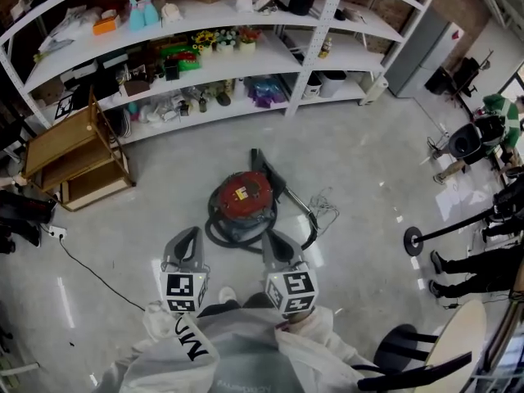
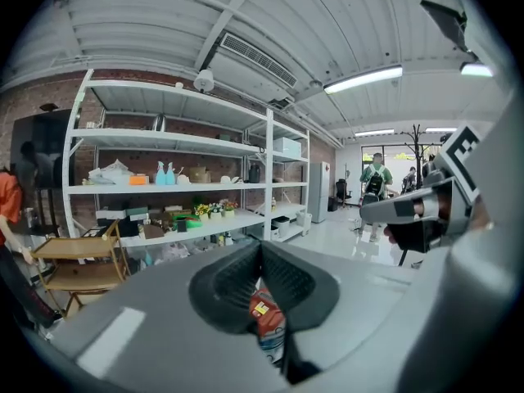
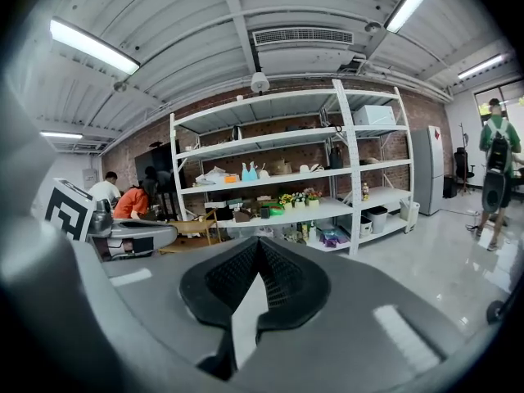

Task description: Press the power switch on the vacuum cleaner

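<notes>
So we've got both grippers up near our chest. The left gripper (image 1: 187,240) has its tips together on nothing, and it's the same for the right gripper (image 1: 274,244). The vacuum (image 1: 241,199) sits on the floor (image 1: 368,162), ahead of us and well below. It lines up between the two grippers, a bit nearer the right one. The left gripper view catches its red top (image 2: 266,318) through the gap under the tips. We can't pick out the switch from here, so our guess is it's a straight reach forward and down, right side leading.
</notes>
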### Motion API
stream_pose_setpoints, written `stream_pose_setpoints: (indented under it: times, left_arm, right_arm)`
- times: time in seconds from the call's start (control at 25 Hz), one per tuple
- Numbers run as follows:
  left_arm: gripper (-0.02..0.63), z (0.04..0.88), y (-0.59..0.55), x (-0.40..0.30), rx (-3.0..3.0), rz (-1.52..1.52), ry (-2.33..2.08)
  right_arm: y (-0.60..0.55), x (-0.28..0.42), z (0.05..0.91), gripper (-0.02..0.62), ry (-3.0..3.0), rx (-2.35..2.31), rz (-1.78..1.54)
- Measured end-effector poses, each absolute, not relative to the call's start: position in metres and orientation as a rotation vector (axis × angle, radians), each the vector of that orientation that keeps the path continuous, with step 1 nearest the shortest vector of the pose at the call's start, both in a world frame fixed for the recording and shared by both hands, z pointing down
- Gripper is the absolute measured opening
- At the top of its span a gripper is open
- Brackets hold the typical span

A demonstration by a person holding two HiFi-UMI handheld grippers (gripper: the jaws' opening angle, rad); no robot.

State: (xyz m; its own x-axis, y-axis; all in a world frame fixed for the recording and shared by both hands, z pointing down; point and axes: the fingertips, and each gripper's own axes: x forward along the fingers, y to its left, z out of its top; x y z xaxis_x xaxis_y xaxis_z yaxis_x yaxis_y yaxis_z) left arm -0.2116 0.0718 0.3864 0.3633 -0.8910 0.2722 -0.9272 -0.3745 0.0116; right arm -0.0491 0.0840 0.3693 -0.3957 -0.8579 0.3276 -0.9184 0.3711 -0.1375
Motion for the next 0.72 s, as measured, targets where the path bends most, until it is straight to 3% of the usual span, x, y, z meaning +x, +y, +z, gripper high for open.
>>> stream_pose_setpoints:
  times: [0.72]
  left_arm:
    - [0.000, 0.405, 0.033, -0.187, 2.432, 0.367, -1.594]
  right_arm:
    - [0.046, -0.018, 0.386, 0.002, -2.365, 1.626, 0.511]
